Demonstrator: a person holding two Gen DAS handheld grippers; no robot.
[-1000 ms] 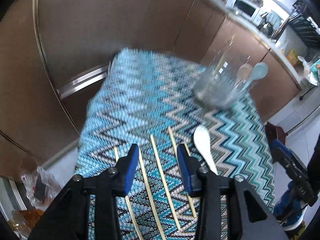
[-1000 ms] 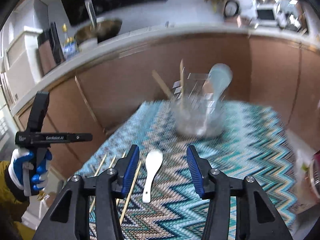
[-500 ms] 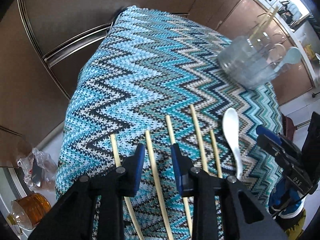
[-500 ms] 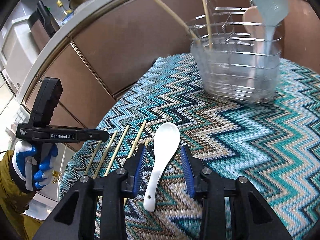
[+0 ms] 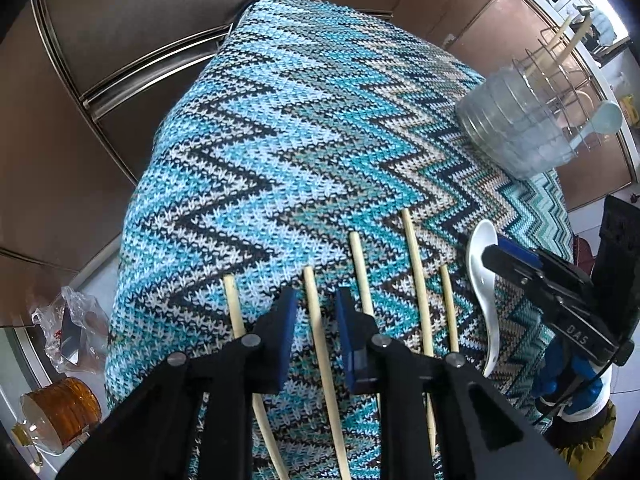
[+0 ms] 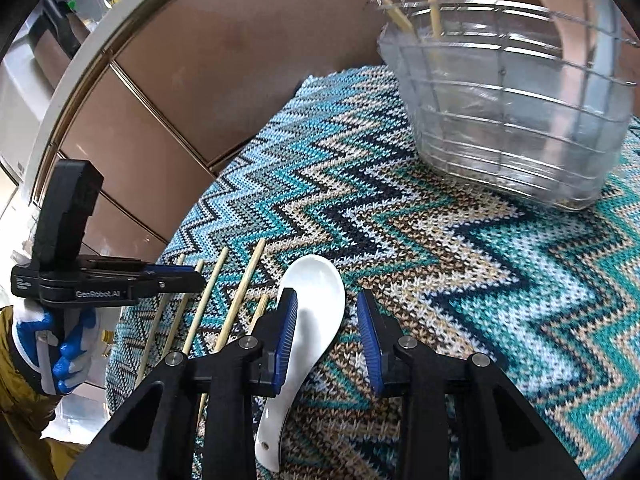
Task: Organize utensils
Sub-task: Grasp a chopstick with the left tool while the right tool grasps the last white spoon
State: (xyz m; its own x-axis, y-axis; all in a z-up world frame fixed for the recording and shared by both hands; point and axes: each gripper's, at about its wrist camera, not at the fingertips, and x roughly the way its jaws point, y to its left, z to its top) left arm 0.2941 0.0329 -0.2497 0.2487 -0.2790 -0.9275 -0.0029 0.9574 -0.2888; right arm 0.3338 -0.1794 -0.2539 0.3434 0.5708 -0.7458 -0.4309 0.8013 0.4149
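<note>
On the zigzag cloth over the surface, five chopsticks lie in a rough row, long axes running away from the person, the white spoon just beside the rightmost one. Far left, a bag and an amber jar sit off the surface, below its edge. Left gripper points steeply down over the row; its jaws have just been closing and now stand narrow, straddling the second chopstick from the left. That stick runs straight up between the pads along the gripper's own line, with a sliver of gap still showing each side, so not yet pinched, by my reading. Neighbouring sticks lie just outside each finger; a drift sideways could catch the wrong one. Right of the row, the right gripper hangs over the spoon, jaws also just been closing, at a middling width. The bowl lies between the pads, the left pad at or against its edge, the right pad clear of it; the handle trails back under the gripper toward the person. The spoon's long axis tilts slightly across the jaw line, so the closing should meet the bowl's sides, a curved, glazed-looking hold that may slip. Each hand is nearest its own piece. Far right and beyond, the wire-and-plastic holder stands well apart, already carrying sticks and spoons; judged destination for both pieces.
</note>
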